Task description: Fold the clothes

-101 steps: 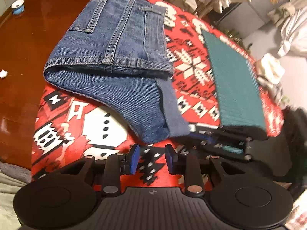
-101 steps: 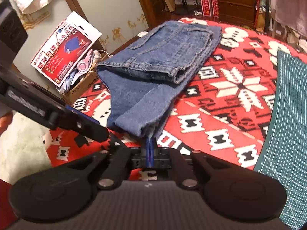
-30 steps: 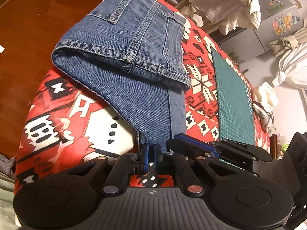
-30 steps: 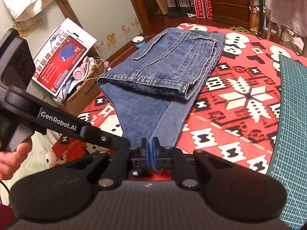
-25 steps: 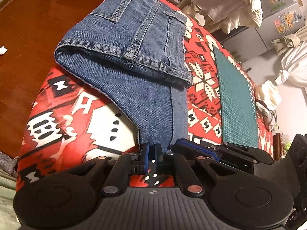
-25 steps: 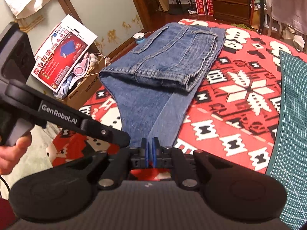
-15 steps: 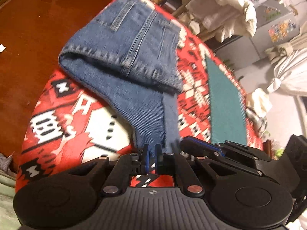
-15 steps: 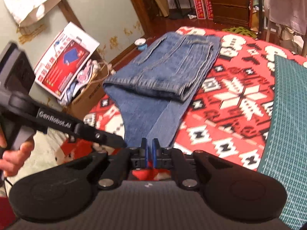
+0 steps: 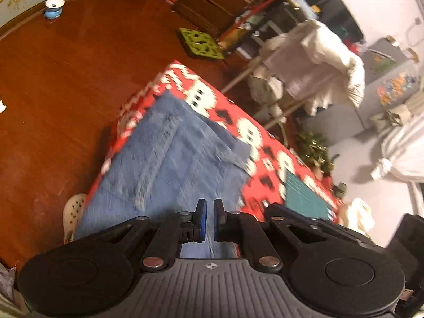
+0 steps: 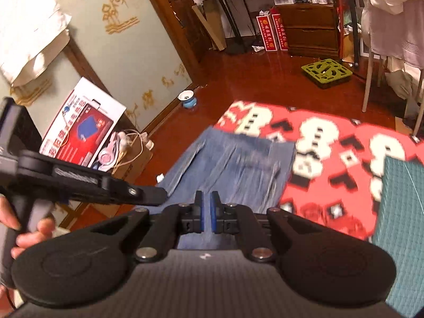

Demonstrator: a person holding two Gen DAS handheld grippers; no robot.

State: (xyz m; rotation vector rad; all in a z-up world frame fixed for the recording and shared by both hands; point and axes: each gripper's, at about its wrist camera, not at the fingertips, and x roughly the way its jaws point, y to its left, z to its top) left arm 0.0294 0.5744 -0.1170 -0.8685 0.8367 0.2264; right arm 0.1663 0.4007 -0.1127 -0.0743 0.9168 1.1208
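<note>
Red, white & black patterned cloth (image 9: 267,143) covers the table; dark green gridded cutting mat (image 10: 400,201) lies on it at 3 o'clock in right wrist view. Blue denim jeans (image 9: 169,164) lie on the cloth's floor-side part, blurred, running from 12 o'clock down to both grippers. Left gripper (image 9: 207,218): jaws narrow, denim passes betw. the blue pads. Right gripper (image 10: 204,216): same, jaws narrow w/ denim betw. them. A hand (image 10: 25,234) holds the left gripper's handle at 9 o'clock.
</note>
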